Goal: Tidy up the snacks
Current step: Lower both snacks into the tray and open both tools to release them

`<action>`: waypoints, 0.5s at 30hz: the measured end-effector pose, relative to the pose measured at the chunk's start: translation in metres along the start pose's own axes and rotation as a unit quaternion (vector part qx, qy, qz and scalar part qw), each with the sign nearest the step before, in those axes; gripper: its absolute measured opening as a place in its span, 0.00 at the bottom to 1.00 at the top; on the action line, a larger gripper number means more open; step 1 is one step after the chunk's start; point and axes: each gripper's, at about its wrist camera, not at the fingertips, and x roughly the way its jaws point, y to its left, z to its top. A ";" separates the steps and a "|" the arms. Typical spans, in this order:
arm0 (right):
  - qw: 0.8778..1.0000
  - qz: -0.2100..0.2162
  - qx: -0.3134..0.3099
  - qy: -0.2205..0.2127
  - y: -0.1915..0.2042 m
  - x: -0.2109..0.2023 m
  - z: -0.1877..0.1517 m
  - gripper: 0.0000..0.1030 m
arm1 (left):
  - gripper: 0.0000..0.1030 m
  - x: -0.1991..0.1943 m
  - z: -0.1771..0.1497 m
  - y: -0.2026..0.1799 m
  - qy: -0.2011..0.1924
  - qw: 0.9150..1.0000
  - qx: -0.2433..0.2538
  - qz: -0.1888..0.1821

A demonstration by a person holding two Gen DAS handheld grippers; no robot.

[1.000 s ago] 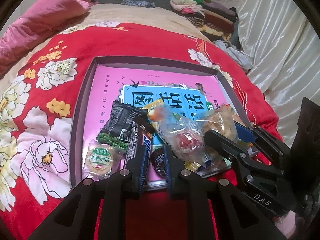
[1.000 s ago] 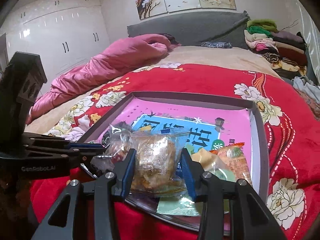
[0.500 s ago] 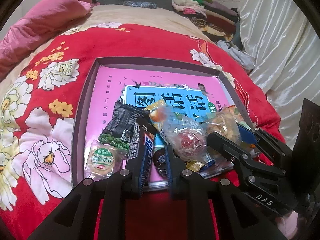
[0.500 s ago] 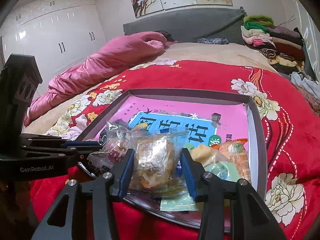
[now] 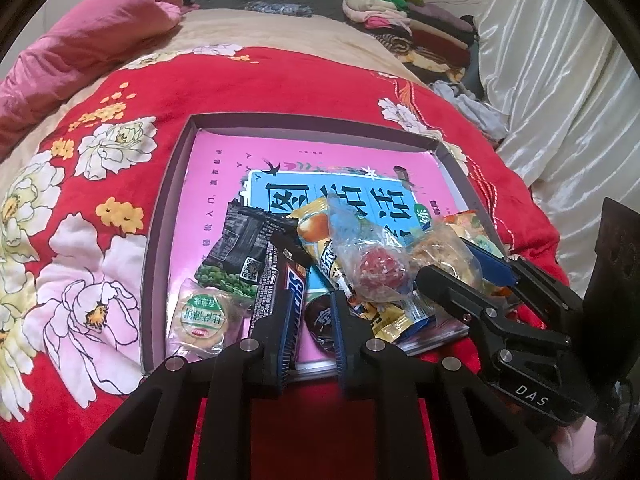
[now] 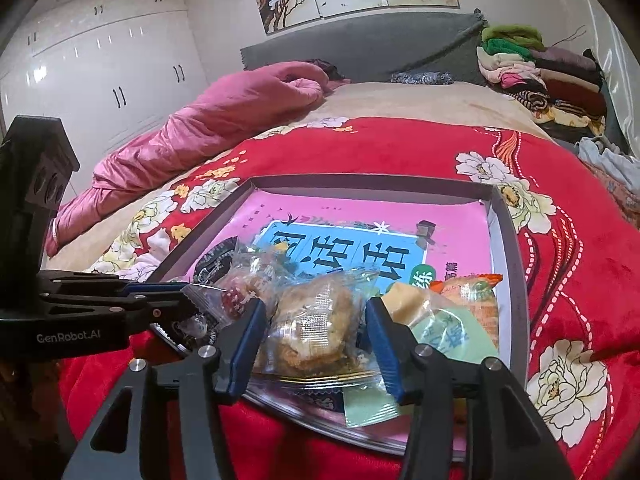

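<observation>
At lower centre of the right wrist view, the right hand-held gripper (image 6: 316, 340), jaws just widening, straddles a clear-wrapped golden pastry (image 6: 310, 330) on the shallow grey box tray (image 6: 514, 280); the near-closed left hand-held gripper (image 5: 310, 322) beside it could snag neighbouring wrappers.

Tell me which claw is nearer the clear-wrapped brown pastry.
Right. The right claw straddles the brown pastry, its jaws just opened off the wrapper. The left claw sits shut farther left, beside the Snickers bar.
</observation>
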 end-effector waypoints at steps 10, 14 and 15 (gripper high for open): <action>1.000 0.004 -0.009 -0.003 0.005 0.000 0.000 0.57 | 0.25 -0.001 0.000 0.000 0.000 1.000 0.000 -0.003; 1.000 0.003 -0.009 -0.002 0.005 0.000 0.000 0.57 | 0.32 -0.001 0.000 0.000 -0.001 1.000 -0.001 -0.004; 1.000 0.001 -0.010 -0.001 0.005 0.000 0.000 0.57 | 0.33 -0.001 0.000 -0.001 0.000 1.000 -0.001 -0.005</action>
